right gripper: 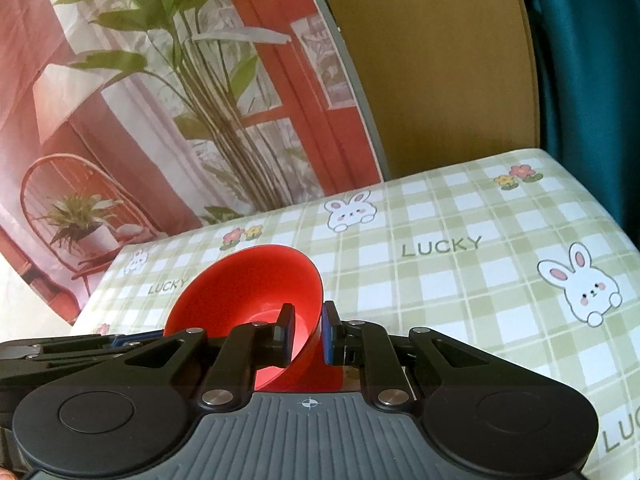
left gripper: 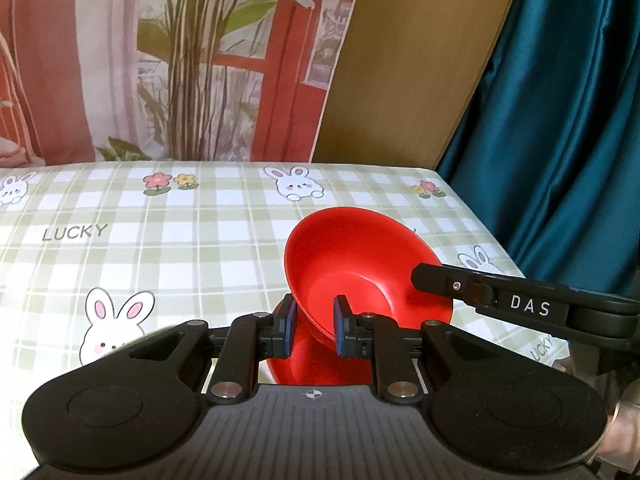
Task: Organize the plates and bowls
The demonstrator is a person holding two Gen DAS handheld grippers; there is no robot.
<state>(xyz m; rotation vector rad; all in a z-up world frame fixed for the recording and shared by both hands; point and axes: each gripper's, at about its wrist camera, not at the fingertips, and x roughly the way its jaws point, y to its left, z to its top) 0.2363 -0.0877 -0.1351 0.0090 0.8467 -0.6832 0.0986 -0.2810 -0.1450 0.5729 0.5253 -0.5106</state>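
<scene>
A red bowl (left gripper: 360, 268) is held tilted above the checked tablecloth. My left gripper (left gripper: 314, 326) is shut on its near-left rim, one pad inside and one outside. In the left wrist view the right gripper (left gripper: 424, 280) reaches in from the right and touches the bowl's right rim. In the right wrist view the same red bowl (right gripper: 248, 284) is clamped at its right rim by my right gripper (right gripper: 308, 330). A second red piece (left gripper: 304, 372) shows under the bowl, below the left fingers; its shape is mostly hidden.
The table (left gripper: 160, 240) carries a green checked cloth with rabbits and "LUCKY" print. A printed backdrop (left gripper: 180, 60) stands behind it, with a brown board (left gripper: 408, 60) and a teal curtain (left gripper: 560, 100) at the right. The table's right edge is close to the bowl.
</scene>
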